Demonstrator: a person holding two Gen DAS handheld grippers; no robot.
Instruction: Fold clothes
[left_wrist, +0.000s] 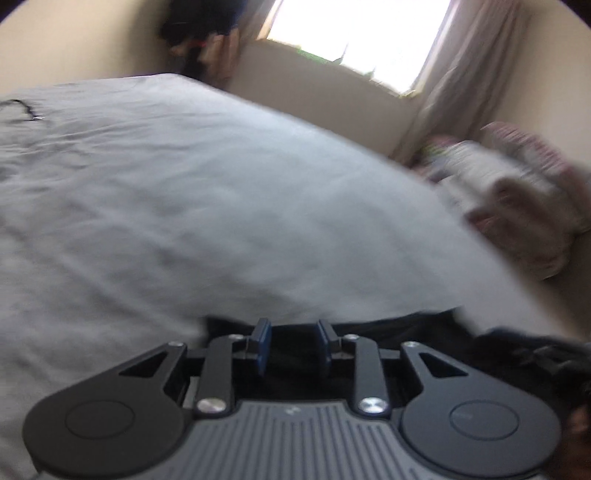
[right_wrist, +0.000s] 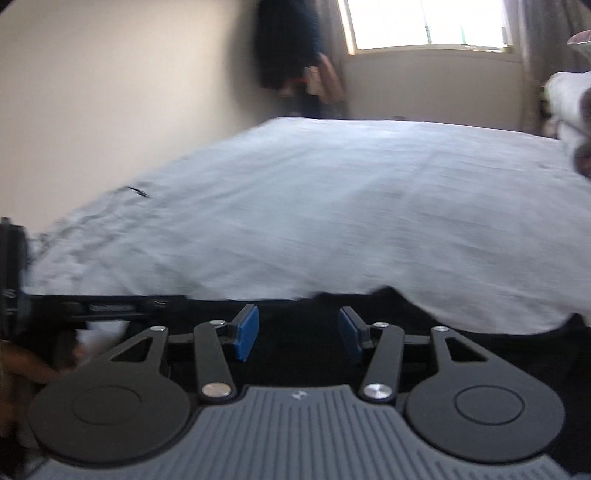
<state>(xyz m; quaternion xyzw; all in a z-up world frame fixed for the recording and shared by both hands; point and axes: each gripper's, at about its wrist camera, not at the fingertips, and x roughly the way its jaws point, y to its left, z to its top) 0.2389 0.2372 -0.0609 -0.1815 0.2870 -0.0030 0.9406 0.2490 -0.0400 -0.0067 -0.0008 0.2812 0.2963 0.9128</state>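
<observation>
Pretty blurry all round, but the bed (left_wrist: 184, 192) with its pale grey sheet (right_wrist: 332, 206) is seen stretching away with loads of flat open room on it. At the far left of the sheet a thin black cord (left_wrist: 22, 107) is laid near the edge. A bare wall is seen past the bed's left edge, and dark clothes (right_wrist: 288, 44) are hung in the corner by the window (left_wrist: 354, 33).

The left hand-held gripper (left_wrist: 294, 345) is held with a narrow gap between its blue pads, nothing pinched, right over the dark garment (left_wrist: 406, 325) that's spread along the near edge of the bed. The right hand-held gripper (right_wrist: 298, 338) is opened noticeably wider, also empty, above the same black fabric.

Off to the right, a heap of mixed laundry (left_wrist: 517, 192) is piled beside the bed by the curtain (left_wrist: 461, 81), so that side is crowded.
</observation>
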